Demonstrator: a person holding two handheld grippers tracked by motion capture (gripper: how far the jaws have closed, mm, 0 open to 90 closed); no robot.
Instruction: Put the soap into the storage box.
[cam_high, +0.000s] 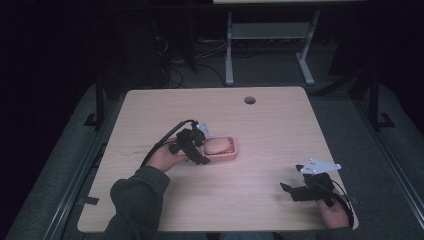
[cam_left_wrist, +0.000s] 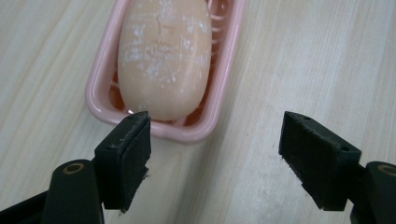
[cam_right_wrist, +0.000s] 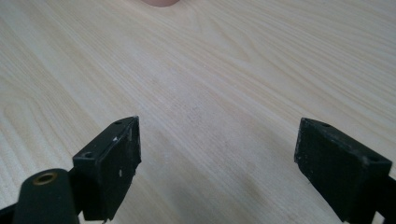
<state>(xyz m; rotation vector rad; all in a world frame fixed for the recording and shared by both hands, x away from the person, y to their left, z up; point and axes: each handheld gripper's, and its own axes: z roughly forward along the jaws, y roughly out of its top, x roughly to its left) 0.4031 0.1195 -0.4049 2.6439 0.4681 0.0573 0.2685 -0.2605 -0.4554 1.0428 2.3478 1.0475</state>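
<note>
A pink soap dish (cam_high: 233, 149) (cam_left_wrist: 223, 91) sits near the middle of the wooden table, holding a peach-coloured oval bar of soap (cam_high: 216, 146) (cam_left_wrist: 163, 56). My left gripper (cam_high: 201, 149) (cam_left_wrist: 217, 156) is open just short of the dish's near end, its left pad (cam_left_wrist: 128, 156) at the rim and nothing between the jaws. My right gripper (cam_high: 292, 187) (cam_right_wrist: 222, 170) is open low over bare wood at the front right, far from the dish. A sliver of the pink dish (cam_right_wrist: 160, 2) peeks in at the top of the right gripper view.
The light wooden table (cam_high: 270, 130) has a round cable hole (cam_high: 249, 100) at the back. Dark floor, cables and a white desk frame (cam_high: 270, 45) lie beyond the far edge. A sleeve (cam_high: 137, 202) enters at the front left.
</note>
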